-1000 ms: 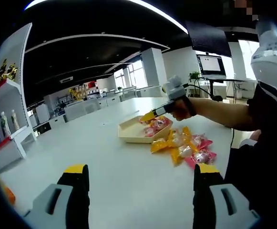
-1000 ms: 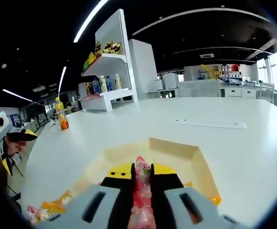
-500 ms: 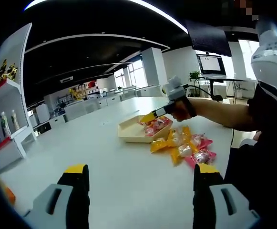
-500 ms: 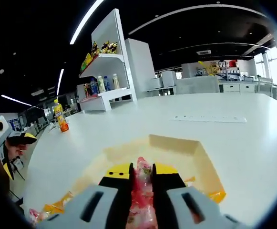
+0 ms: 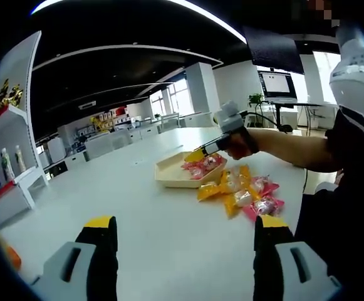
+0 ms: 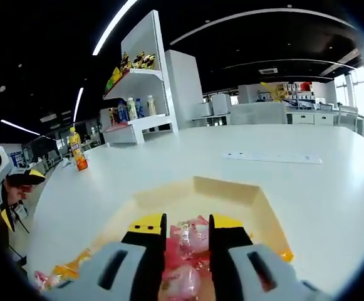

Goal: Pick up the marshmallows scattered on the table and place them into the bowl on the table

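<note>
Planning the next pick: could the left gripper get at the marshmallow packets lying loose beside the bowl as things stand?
Probably yes. The left gripper is open over bare table, nothing between it and the packets; the right gripper is over the bowl, beyond the pile.

1. Tabletop point(image 5: 150, 213): smooth white, low sheen, faint light reflections.
2. Bowl point(image 6: 232, 194): pale yellow, matt, looks like plastic or card; cannot tell which.
3. Marshmallow packets point(image 5: 244, 194): glossy crinkled film, pink and yellow, partly clear.
4. Left tool point(image 5: 185, 235): matt grey plastic body, black jaws, yellow tips.
5. Right tool point(image 6: 187, 229): same finish.
</note>
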Tool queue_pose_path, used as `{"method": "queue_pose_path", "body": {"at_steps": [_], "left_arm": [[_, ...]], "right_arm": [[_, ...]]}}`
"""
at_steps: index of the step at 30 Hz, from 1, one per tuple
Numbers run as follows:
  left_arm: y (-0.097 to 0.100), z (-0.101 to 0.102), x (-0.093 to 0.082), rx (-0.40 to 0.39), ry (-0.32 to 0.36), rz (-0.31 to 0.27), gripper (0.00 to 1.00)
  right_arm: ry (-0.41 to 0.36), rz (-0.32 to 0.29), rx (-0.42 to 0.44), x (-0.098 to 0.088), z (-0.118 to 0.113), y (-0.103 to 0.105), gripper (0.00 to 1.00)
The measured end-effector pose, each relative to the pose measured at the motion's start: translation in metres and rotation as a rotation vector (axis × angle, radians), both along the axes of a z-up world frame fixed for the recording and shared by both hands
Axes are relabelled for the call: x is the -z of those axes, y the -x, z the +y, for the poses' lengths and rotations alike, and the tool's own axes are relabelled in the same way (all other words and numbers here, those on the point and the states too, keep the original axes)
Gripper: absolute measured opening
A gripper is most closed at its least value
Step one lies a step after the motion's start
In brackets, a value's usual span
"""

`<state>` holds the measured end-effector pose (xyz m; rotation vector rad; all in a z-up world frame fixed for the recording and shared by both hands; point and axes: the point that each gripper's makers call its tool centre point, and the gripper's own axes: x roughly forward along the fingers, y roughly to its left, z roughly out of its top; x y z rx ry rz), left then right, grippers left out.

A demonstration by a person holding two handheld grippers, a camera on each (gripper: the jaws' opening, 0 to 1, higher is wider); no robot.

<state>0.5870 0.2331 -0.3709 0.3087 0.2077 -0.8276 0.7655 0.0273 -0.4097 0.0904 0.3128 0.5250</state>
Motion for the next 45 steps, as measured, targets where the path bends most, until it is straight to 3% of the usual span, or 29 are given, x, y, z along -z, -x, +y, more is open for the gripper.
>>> {"method": "queue_pose_path", "body": {"at_steps": [4, 19, 29, 38, 45], "left_arm": [[0.001, 0.000, -0.001, 0.001, 0.000, -0.001, 0.90], [0.004, 0.000, -0.005, 0.000, -0.004, -0.013, 0.89], [0.008, -0.002, -0.011, 0.010, -0.006, -0.027, 0.89], [0.012, -0.003, -0.016, 0.015, -0.007, -0.044, 0.89], [0.016, -0.005, -0.011, 0.024, -0.009, -0.039, 0.89]], "right_arm": [[0.001, -0.009, -0.001, -0.003, 0.001, 0.001, 0.32], [0.064, -0.044, -0.004, -0.008, 0.002, 0.013, 0.72], [0.057, -0.058, 0.025, -0.019, -0.006, 0.027, 0.87], [0.060, -0.079, 0.043, -0.031, -0.017, 0.049, 0.92], [0.039, -0.085, 0.054, -0.037, -0.029, 0.081, 0.96]]}}
